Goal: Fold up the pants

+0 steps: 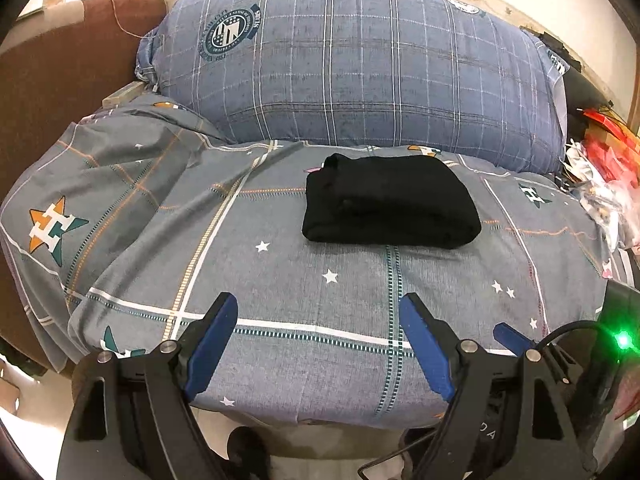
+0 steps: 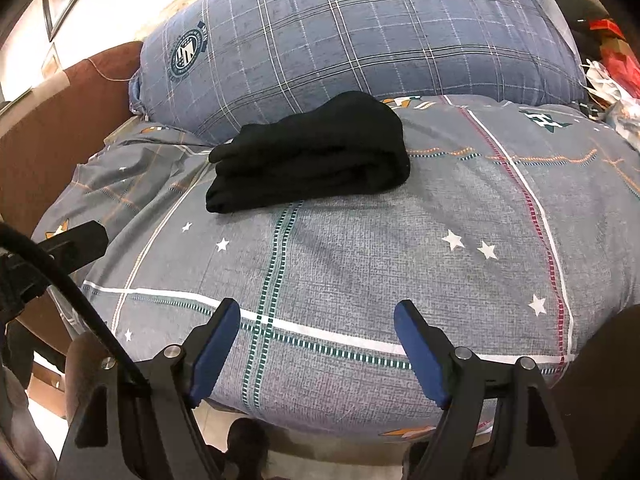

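And here sit the black pants (image 1: 390, 202), folded into a thick, compact bundle and lying on the grey checked bedcover (image 1: 320, 300) with its white stars and star-and-H emblems. From the right wrist view the bundle (image 2: 312, 152) shows its stacked layers along the near edge, its far end close up against the big blue plaid pillow (image 2: 360, 32), though whether they touch I cannot tell. That pillow (image 1: 360, 60) carries a round crest print and fills the back of the bed, with a brown padded headboard (image 1: 60, 72) off to the left and a jumble of red and white bags (image 1: 604, 168) at the right edge. The left gripper (image 1: 318, 312) hangs over the near part of the cover, blue fingers (image 1: 212, 348) spread wide with nothing between them, well short of the pants. The right gripper (image 2: 316, 316) is in much the same attitude, jaws apart and empty, blue fingers (image 2: 420, 356) framing bare bedcover (image 2: 440, 200). Both tools are well apart from the bundle, which lies untouched in the middle of the bed, nearer the pillow than the near edge.
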{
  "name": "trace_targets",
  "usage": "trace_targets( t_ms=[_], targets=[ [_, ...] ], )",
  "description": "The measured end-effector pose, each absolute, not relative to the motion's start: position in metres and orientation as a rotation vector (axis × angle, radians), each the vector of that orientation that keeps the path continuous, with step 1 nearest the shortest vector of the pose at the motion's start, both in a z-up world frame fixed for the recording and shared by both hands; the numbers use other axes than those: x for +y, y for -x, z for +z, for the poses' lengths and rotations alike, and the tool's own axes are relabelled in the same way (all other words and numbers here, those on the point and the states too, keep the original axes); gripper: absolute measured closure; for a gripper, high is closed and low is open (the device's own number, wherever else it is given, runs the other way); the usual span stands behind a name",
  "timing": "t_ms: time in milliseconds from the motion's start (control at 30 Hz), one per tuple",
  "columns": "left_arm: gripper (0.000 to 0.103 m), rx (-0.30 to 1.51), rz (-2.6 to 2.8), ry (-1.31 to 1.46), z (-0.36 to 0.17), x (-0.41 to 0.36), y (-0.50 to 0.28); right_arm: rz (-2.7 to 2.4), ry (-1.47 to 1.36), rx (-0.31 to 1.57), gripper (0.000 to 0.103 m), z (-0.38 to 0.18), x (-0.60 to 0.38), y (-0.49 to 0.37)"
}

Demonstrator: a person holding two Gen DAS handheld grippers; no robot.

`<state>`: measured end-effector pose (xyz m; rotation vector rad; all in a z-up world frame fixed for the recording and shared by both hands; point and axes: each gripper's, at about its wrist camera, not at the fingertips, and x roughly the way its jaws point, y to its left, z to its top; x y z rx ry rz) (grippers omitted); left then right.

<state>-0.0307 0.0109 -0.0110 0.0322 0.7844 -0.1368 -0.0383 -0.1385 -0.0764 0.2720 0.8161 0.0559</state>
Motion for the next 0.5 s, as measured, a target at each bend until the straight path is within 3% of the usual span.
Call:
trace_targets(
  t_ms=[500],
  targets=[
    [0.021,0.792,-0.140,-0.032,-0.0150,0.0117,0.0301,0.059,-0.252,0.824,0.018,-0.0790,-0.1356,0.0371]
  ],
)
